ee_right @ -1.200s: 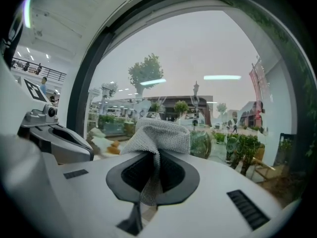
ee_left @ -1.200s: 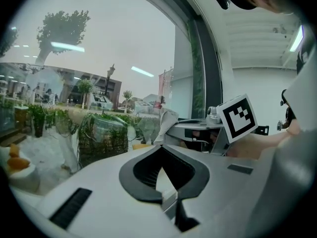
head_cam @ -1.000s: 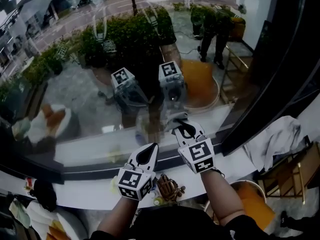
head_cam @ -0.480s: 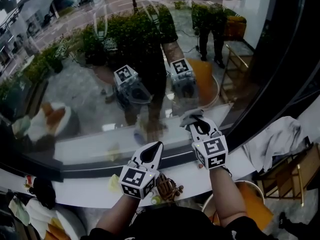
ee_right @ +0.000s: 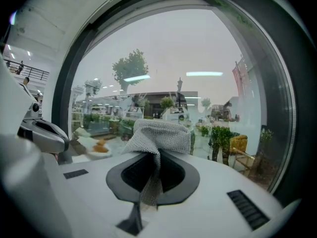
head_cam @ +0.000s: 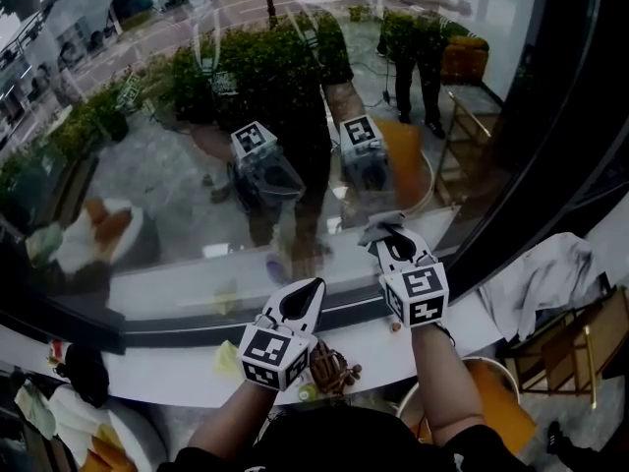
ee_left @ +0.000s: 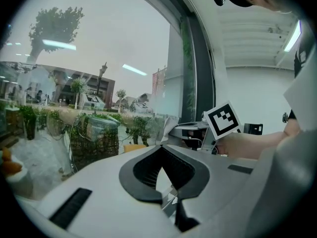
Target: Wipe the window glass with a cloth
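Observation:
The window glass [head_cam: 177, 165] fills the upper head view and carries reflections of both grippers. My right gripper [head_cam: 390, 236] is shut on a grey mesh cloth [head_cam: 374, 226] and holds it against the lower part of the pane, near the dark frame. In the right gripper view the cloth [ee_right: 159, 132] bunches above the jaws of the right gripper [ee_right: 154, 168], facing the glass [ee_right: 173, 68]. My left gripper [head_cam: 297, 303] hovers lower and to the left, above the sill, shut with nothing in it. The left gripper view shows its jaws [ee_left: 161, 175] closed, with the cloth [ee_left: 166, 125] ahead.
A white sill [head_cam: 167, 377] runs below the glass, with a small brown object [head_cam: 332, 367] and a yellowish item [head_cam: 228, 360] on it. A dark window frame [head_cam: 550, 116] slants at the right. Beyond it lie a white cloth [head_cam: 550, 273] and an orange seat [head_cam: 506, 416].
My right gripper has carried the cloth to the right along the lower glass, then nearly stopped. My left gripper has drifted slightly right.

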The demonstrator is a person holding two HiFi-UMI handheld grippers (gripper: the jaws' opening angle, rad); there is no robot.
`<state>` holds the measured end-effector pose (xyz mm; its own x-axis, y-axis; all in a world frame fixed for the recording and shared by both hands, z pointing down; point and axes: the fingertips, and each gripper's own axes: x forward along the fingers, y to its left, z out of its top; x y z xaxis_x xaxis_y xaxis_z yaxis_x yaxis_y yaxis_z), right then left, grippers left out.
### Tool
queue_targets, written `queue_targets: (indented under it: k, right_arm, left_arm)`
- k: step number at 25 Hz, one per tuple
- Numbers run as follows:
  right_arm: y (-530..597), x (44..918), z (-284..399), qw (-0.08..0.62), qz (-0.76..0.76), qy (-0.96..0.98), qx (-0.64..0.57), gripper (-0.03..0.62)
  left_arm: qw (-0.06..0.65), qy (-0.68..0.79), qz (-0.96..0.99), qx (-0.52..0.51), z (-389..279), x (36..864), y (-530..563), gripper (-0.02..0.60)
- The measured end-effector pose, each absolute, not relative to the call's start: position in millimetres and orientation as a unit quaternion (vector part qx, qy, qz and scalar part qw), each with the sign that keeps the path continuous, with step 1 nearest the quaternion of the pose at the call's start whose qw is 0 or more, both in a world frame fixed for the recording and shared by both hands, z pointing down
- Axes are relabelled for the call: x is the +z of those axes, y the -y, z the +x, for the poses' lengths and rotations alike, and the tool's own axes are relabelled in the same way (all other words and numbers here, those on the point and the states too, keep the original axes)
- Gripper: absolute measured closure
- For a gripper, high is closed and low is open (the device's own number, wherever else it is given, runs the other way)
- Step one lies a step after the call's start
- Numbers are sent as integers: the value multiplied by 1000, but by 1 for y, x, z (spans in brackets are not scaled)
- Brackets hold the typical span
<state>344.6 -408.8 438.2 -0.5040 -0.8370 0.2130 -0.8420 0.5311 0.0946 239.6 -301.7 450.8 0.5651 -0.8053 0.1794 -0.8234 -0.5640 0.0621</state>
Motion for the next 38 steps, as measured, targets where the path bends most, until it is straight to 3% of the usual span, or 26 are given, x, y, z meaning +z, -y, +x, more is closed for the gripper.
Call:
queue_targets:
  k: [10, 19, 38]
  right_arm:
    - [393, 420, 361, 108, 507, 855, 5, 555]
    - [406, 348, 412, 86, 542, 835, -35, 554]
    - [422, 323, 388, 55, 524, 849, -38, 555]
  left_arm:
    - [48, 446, 892, 57, 255, 432, 297, 574]
    - [43, 416, 908, 33, 300, 390, 311, 574]
    - [20, 438, 899, 12, 301, 359, 333, 574]
